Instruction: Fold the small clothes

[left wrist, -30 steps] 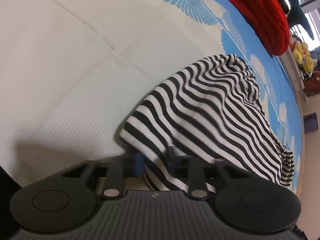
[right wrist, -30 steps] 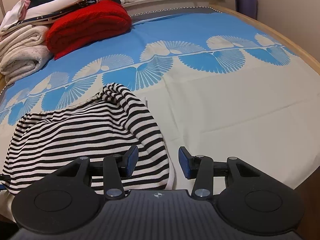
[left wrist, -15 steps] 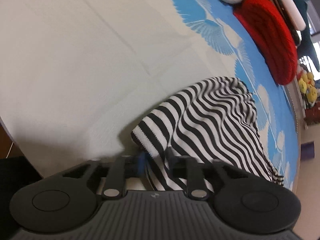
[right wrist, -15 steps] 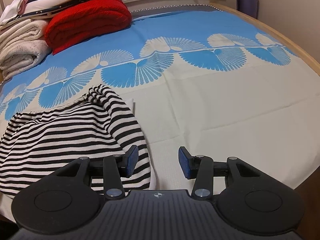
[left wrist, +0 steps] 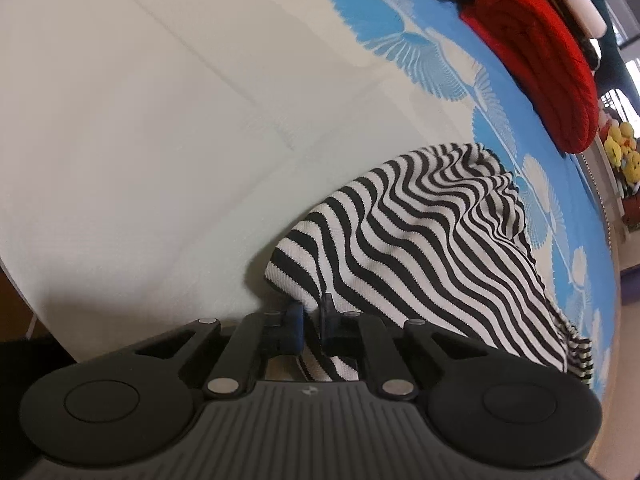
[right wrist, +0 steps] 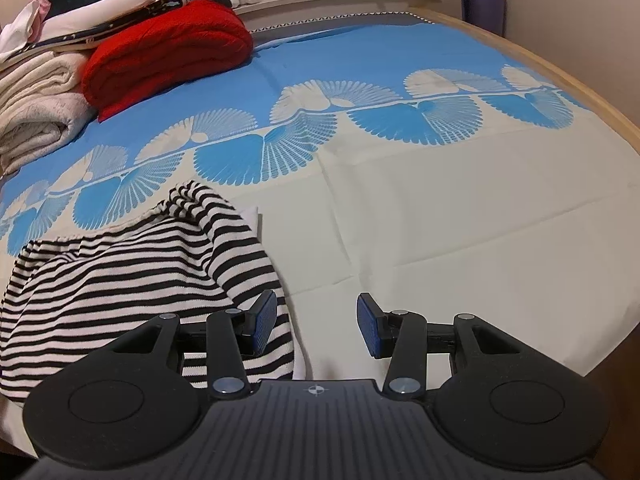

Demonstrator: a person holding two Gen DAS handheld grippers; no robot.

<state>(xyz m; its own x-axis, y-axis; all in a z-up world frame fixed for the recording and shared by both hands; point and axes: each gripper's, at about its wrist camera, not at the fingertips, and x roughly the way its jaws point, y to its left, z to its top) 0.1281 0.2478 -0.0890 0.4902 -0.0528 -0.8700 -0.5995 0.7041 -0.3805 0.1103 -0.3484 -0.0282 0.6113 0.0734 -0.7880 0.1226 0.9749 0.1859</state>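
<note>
Left wrist view: the left gripper (left wrist: 311,312) is closing its jaws on a corner of the striped top (left wrist: 432,248), with the knit already pinched between the pads, so I'd guess it's getting a hold to carry that corner over.
Right wrist view: the right gripper (right wrist: 316,322) is hovering with its jaws about half open and nothing between them, just the bare bedspread (right wrist: 460,216) showing in the gap.
Where the top is: it's lying rumpled on the cream part of the bedspread, near the front edge of the bed, right where the blue fan pattern is starting.
Why the right one is sitting there: its near finger is hanging over the top's hem, so it's probably waiting to grab the opposite corner.
Fold progress: looking barely started, the fabric is bunching up in a hump rather than lying flat.
Background stuff: a red blanket (right wrist: 168,52) and folded towels (right wrist: 36,100) are piling up at the far corner, well apart from the top.
</note>
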